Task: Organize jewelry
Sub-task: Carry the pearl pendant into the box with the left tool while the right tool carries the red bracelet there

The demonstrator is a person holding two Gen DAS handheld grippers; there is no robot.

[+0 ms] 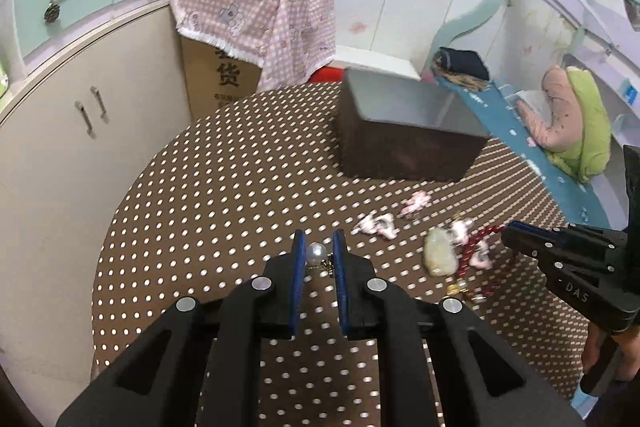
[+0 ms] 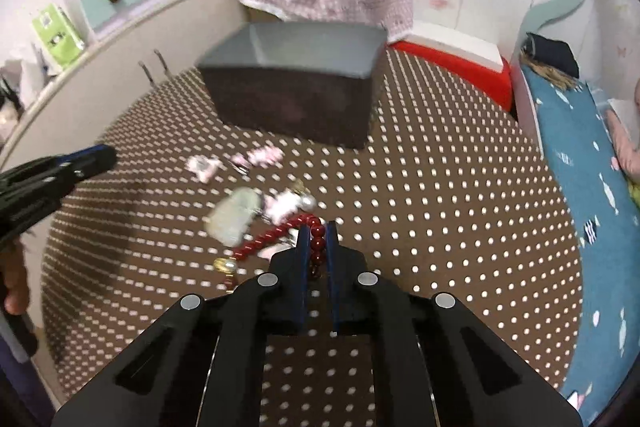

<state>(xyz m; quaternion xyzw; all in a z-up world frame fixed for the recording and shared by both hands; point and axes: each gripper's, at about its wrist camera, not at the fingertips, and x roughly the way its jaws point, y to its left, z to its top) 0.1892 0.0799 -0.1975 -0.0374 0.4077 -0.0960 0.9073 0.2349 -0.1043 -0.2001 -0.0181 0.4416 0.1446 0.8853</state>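
Note:
A dark open box stands at the far side of the round dotted table; it also shows in the right wrist view. My left gripper is shut on a pearl earring, held a little above the table. My right gripper is shut on a red bead bracelet, whose other end trails to the table. The right gripper shows at the right edge of the left wrist view. A pale jade pendant, pink hair clips and a gold piece lie in a loose pile.
A cream cabinet curves round the table's left. A cardboard box under pink checked cloth stands behind. A red and white seat and a bed with a blue sheet lie to the right.

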